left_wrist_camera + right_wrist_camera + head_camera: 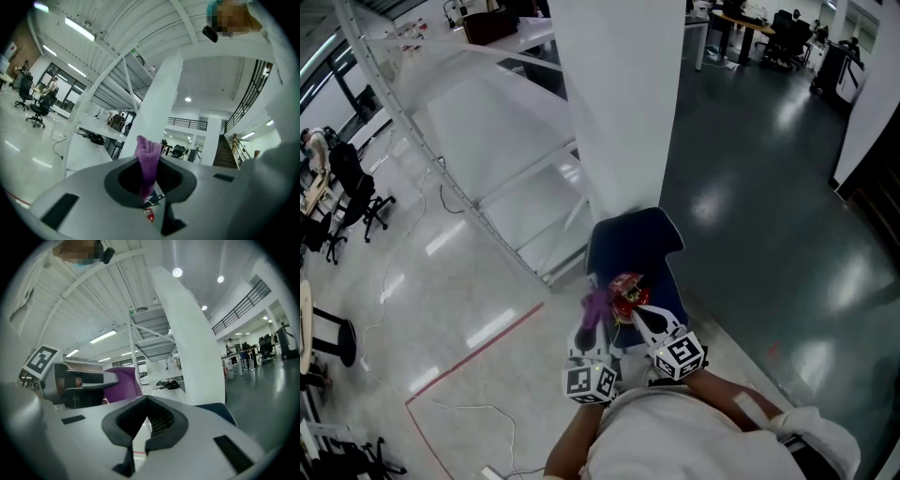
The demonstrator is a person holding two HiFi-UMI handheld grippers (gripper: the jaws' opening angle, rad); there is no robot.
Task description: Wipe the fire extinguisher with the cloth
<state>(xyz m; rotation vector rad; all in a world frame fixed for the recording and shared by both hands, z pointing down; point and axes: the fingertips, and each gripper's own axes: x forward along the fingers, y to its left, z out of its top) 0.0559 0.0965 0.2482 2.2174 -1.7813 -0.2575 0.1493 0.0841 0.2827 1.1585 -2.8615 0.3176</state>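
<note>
**Q:** What is your left claw doing?

**A:** My left gripper (592,324) sits low in the middle of the head view, just above its marker cube (589,381). Its jaws are clamped on the purple cloth (598,305). The cloth stands up out of them in a bunched twist. In the left gripper view it is pinched dead centre in the frame.

**Q:** And the right one?

**A:** My right gripper (641,315) lies just to the right of the left one. In the right gripper view its jaws are drawn together with nothing between them. Only a thin slit is left, and pale floor (138,439) shows through it.

**Q:** Where is the fire extinguisher?

**A:** I see only the red top of the fire extinguisher (628,292). It is in the lower middle of the head view, just above both claw tips and just right of the cloth. The dark blue chair (637,246) is behind it in the frame. I cannot tell whether the cloth touches it.

**Q:** Anything else near you?

**A:** A white pillar (619,103) fills the upper centre of the head view, beyond the chair. In the right gripper view, my left gripper shows at mid-left with the cloth beside it.
</note>
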